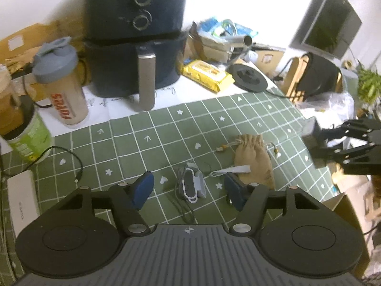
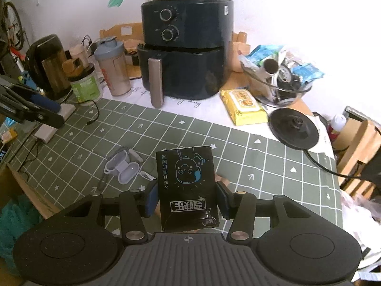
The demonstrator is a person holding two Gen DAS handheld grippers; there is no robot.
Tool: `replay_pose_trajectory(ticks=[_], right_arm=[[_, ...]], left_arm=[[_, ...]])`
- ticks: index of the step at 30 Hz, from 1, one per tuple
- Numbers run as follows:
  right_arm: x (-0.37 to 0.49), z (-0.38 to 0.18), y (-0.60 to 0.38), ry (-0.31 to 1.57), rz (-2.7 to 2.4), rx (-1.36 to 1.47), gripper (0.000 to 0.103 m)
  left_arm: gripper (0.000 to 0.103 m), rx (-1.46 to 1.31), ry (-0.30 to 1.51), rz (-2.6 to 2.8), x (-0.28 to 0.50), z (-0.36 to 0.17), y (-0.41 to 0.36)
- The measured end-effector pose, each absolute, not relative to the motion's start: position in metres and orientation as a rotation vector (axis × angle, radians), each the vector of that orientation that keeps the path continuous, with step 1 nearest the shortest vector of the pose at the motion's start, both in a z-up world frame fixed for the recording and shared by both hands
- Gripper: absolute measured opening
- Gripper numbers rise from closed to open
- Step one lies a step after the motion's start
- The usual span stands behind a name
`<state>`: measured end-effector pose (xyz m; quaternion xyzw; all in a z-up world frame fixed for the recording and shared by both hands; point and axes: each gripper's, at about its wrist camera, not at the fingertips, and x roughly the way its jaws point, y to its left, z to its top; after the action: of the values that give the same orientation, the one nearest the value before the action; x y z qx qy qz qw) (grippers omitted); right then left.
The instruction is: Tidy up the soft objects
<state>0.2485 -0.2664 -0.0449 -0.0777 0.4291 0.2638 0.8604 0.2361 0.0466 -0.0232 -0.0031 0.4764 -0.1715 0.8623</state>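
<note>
Clamped in the right gripper [image 2: 187, 199], a black printed soft packet [image 2: 188, 186] hangs above the green-checked tabletop [image 2: 262, 166]; lower it level. Left gripper [image 1: 188, 190] gapes over the grey silicone earbud case [image 1: 190, 186].

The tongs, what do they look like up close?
Both match. The left tongs and right tongs have black linkage arms with silver rivets, blue padded fingertips, two round black discs, and a grey ribbed base bearing a small compass-like mark. No cables or sleeves show.
</note>
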Motion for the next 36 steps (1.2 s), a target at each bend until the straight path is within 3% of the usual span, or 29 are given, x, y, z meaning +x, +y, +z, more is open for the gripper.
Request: replay_pose_trajectory(ticks=[16, 19, 27, 36], right_arm=[[0.229, -0.031, -0.297, 0.892, 0.475, -0.09, 0.052], [0.225, -0.03, -0.303, 0.895, 0.461, -0.077, 0.052], [0.219, -0.029, -0.312, 0.9, 0.421, -0.058, 0.052], [0.214, -0.031, -0.32, 0.916, 0.394, -0.038, 0.052]], left_arm=[[0.056, 0.024, 1.08, -0.459, 0.284, -0.086, 0.035], [0.044, 0.019, 1.101, -0.475, 0.294, -0.1, 0.033], [0.04, -0.013, 1.164, -0.48, 0.315, -0.133, 0.036], [0.01, -0.069, 1.186, -0.498, 0.32, -0.138, 0.04]])
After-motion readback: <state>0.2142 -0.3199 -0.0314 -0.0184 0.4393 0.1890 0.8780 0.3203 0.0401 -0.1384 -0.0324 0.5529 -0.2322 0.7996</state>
